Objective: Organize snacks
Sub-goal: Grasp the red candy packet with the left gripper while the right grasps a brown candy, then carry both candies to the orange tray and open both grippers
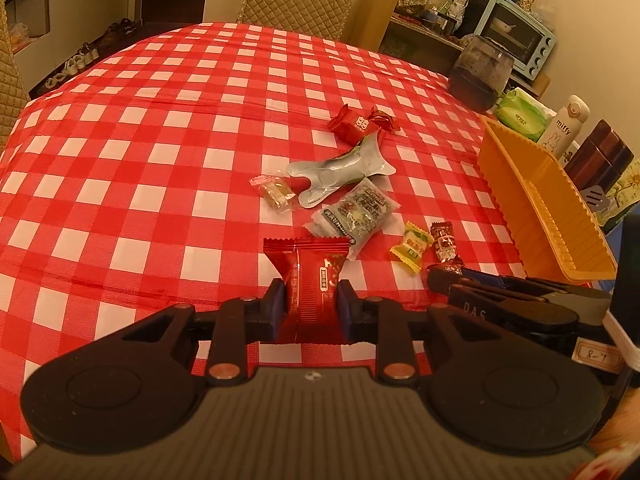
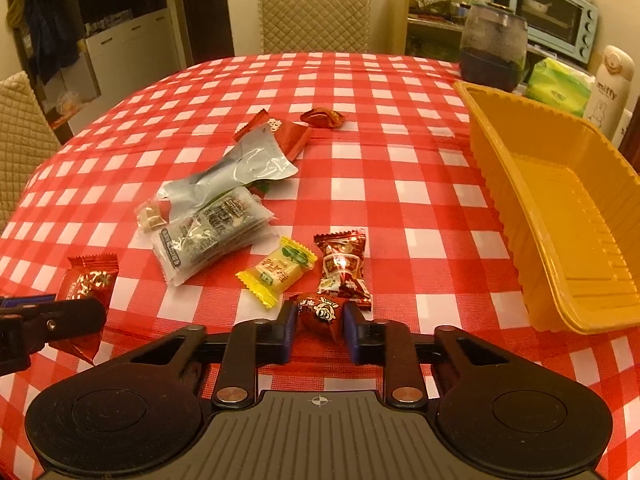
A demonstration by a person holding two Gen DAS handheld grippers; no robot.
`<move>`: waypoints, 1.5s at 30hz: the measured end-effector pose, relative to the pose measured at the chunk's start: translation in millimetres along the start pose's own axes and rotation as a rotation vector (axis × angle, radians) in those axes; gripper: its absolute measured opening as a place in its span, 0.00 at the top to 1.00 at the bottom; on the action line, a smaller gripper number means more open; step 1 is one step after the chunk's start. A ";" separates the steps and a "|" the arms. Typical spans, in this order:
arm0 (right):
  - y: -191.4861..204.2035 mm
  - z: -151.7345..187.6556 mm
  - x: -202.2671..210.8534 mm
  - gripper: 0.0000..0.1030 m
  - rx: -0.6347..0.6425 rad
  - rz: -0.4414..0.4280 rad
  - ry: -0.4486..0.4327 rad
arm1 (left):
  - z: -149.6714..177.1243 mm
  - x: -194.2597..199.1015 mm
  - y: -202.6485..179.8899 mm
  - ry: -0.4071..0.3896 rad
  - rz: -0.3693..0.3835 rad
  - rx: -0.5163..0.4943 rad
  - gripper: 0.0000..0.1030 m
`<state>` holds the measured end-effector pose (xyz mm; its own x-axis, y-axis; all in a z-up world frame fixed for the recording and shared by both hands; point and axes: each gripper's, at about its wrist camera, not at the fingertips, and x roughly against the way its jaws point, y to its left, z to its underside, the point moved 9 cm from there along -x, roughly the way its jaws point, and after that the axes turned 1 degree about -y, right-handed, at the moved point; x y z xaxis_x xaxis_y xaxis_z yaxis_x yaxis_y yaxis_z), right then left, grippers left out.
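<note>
A red packet (image 1: pixel 310 280) is pinched between the jaws of the left gripper (image 1: pixel 310 300), its pads pressed against both sides of the wrapper, and the packet is held just above the desk (image 1: pixel 140 160), which is covered by a red-and-white checked cloth. A small dark red sweet (image 2: pixel 320 314) is pinched in the jaws of the right gripper (image 2: pixel 320 320), low over the cloth near the front edge.

Just beyond the right gripper, a brown-red sweet (image 2: pixel 344 266) and a yellow sweet (image 2: pixel 280 270) are laid side by side on the cloth. To their left, a stack of clear packets with dark print (image 2: pixel 208 236) is seen, and a silver pouch (image 2: pixel 232 176) is laid partly over its far end. A small clear-wrapped sweet (image 2: pixel 150 216) is found at the left of the stack. Farther off, a red packet with white print (image 2: pixel 286 132) is tucked under the pouch's far end, and a twisted red sweet (image 2: pixel 322 117) is set apart to its right.

An orange tray (image 2: pixel 500 152) is placed along the right side of the desk, well apart from the snacks, and nothing is seen in it. Behind it a dark glass jar (image 2: pixel 492 48), a green tissue pack (image 2: pixel 556 86) and a white bottle (image 2: pixel 610 88) are stood.
</note>
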<state>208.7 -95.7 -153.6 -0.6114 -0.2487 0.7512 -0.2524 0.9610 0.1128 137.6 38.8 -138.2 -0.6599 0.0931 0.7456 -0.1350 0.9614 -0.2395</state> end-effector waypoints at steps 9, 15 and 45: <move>-14.7 -8.1 43.6 0.76 -0.035 0.018 -0.064 | -6.7 10.0 -23.3 -0.014 0.028 -0.027 0.76; -52.9 -35.5 85.0 0.76 -0.103 0.067 -0.142 | -22.2 14.4 -67.5 -0.033 0.089 -0.068 0.76; -249.2 -52.5 105.3 0.76 -0.284 0.198 -0.143 | -59.0 -44.1 -282.4 0.012 0.340 -0.234 0.76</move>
<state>246.6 -355.1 -68.4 -0.7310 -0.0498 0.6805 0.0869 0.9824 0.1653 248.4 -221.6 -66.7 -0.6291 0.4176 0.6556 0.2619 0.9080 -0.3271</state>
